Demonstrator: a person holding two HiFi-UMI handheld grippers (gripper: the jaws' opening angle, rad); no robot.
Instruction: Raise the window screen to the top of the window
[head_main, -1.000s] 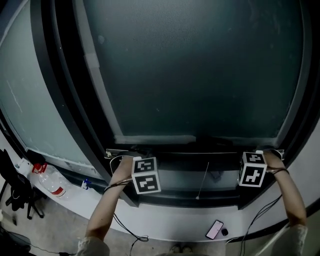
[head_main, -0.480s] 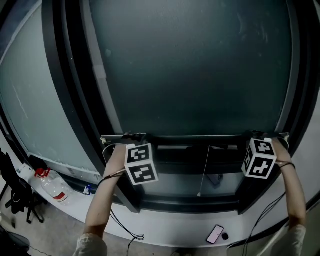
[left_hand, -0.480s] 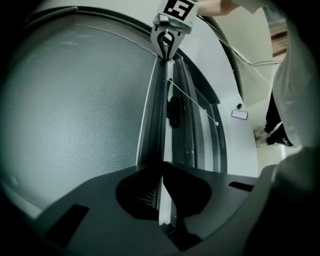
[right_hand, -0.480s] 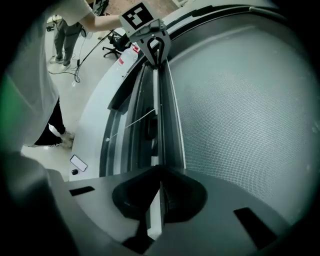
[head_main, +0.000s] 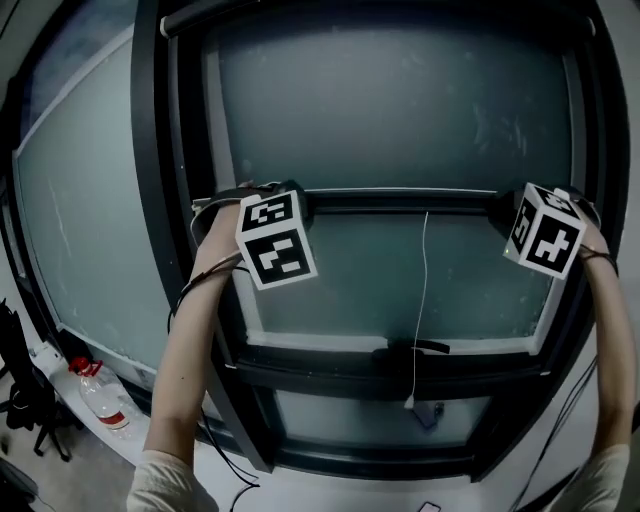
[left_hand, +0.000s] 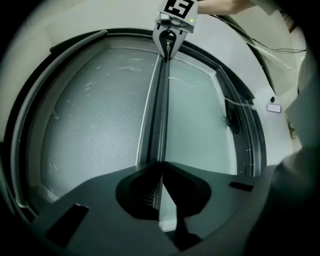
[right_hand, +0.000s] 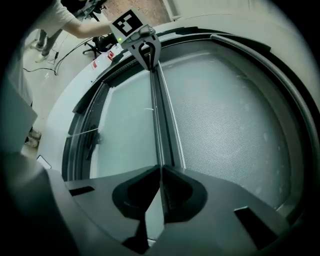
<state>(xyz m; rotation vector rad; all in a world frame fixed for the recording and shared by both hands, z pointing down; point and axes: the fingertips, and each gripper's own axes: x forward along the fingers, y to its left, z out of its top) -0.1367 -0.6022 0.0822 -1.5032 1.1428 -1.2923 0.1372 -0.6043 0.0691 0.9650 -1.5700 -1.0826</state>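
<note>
The window screen (head_main: 400, 110) is a grey mesh sheet with a dark bottom bar (head_main: 400, 197) that runs across the window at about mid height. My left gripper (head_main: 293, 196) is shut on the bar's left end and my right gripper (head_main: 503, 206) is shut on its right end. In the left gripper view the jaws (left_hand: 159, 170) pinch the bar's (left_hand: 156, 125) thin edge, mesh (left_hand: 100, 115) to its left. In the right gripper view the jaws (right_hand: 161, 170) pinch the same bar (right_hand: 162, 125), mesh (right_hand: 225, 110) to its right. Each gripper view shows the other gripper at the bar's far end.
A thin white pull cord (head_main: 423, 300) hangs from the bar down past the window handle (head_main: 412, 348). The dark window frame (head_main: 165, 200) rises on the left. A water bottle (head_main: 100, 395) and a chair (head_main: 20, 400) stand on the floor at lower left.
Both grippers have gone up together with the bar, from just above the sill to about mid height. More bare glass shows under the bar now.
</note>
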